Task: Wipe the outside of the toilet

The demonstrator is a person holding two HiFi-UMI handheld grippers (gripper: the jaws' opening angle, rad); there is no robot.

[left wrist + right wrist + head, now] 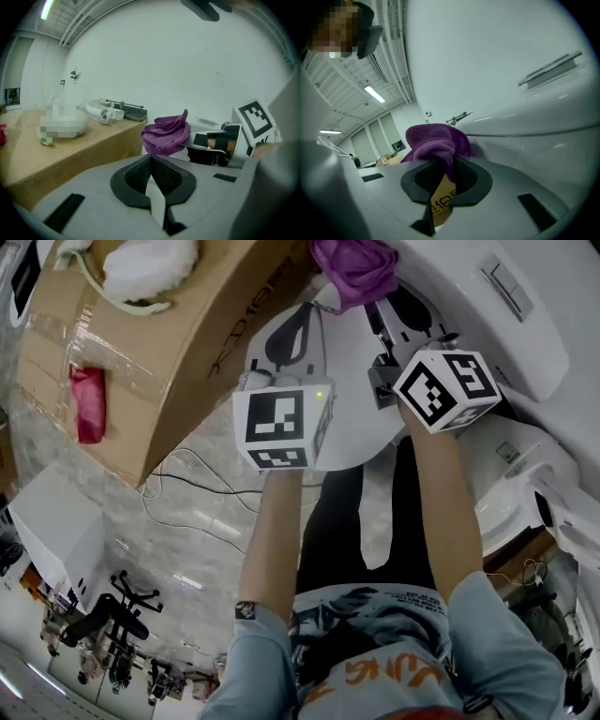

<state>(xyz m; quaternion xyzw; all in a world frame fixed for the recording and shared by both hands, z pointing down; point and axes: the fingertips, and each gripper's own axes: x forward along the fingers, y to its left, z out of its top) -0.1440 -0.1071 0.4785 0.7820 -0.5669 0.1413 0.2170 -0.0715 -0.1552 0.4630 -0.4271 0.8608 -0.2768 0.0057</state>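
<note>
Right gripper [443, 176] pinches purple cloth [435, 143] beside toilet [497, 70]; cardboard box [187, 343] stands near.

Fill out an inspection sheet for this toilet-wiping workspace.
Surface: white toilet tank with flush plate; no dirt visible.
Job's things: purple cloth, bunched, close to the tank.
Clutter: cardboard box beside the toilet, white bundle on top, red item on its side.
Grippers: left tool shut, empty; right tool shut on the purple cloth.
Cables: thin wire across the tiled floor.
Surroundings: chair bases, white cabinet.
</note>
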